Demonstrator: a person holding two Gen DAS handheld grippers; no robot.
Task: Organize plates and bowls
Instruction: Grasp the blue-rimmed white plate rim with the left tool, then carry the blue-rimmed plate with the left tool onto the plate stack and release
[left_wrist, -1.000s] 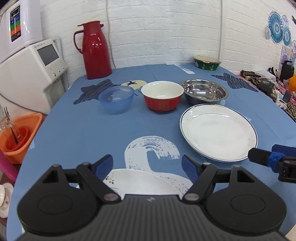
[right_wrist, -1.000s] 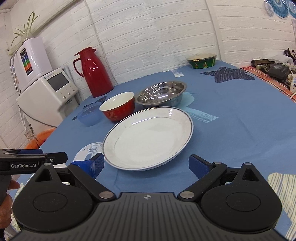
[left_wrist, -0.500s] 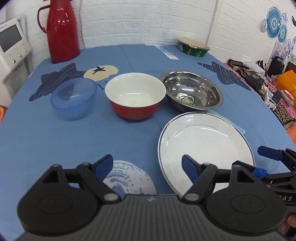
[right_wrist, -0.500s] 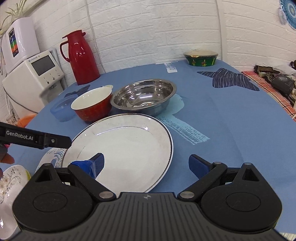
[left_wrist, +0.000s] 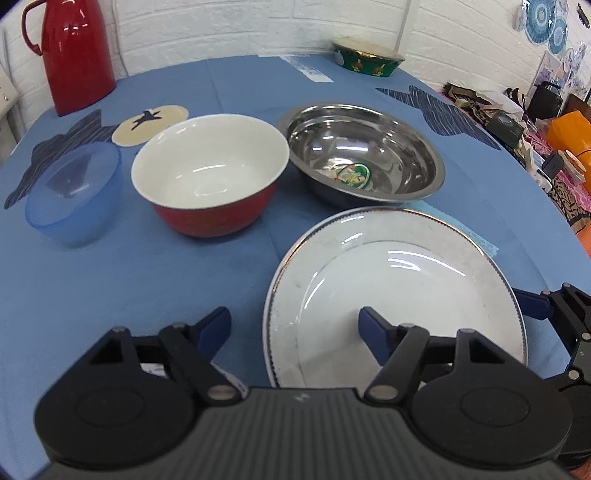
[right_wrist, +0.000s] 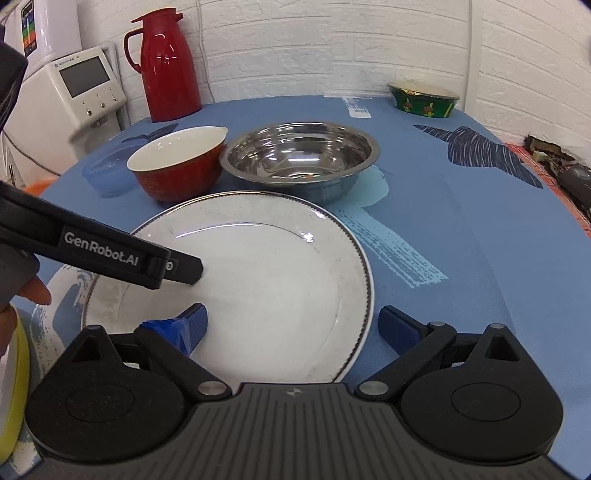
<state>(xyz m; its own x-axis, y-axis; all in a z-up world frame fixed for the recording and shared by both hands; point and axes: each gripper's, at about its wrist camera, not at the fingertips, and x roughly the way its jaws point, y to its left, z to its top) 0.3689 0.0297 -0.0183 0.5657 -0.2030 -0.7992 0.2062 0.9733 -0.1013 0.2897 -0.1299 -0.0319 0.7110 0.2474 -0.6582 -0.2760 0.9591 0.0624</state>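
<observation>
While both grippers hang spread and empty, left gripper (left_wrist: 295, 323) and right gripper (right_wrist: 291, 323) straddling opposite rims of the white plate (right_wrist: 258, 280) near the tabletop's front edge, it looks stiff, glazed, breakable (likely slippery); pinch its raised rim.

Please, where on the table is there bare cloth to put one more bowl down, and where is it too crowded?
Free: the wide blue cloth right of the white plate and steel bowl, toward the green bowl. Also the patch in front of the blue bowl and red bowl, left of the plate. Crowded: the three bowls stand close together, and both open grippers hover at the plate.
</observation>
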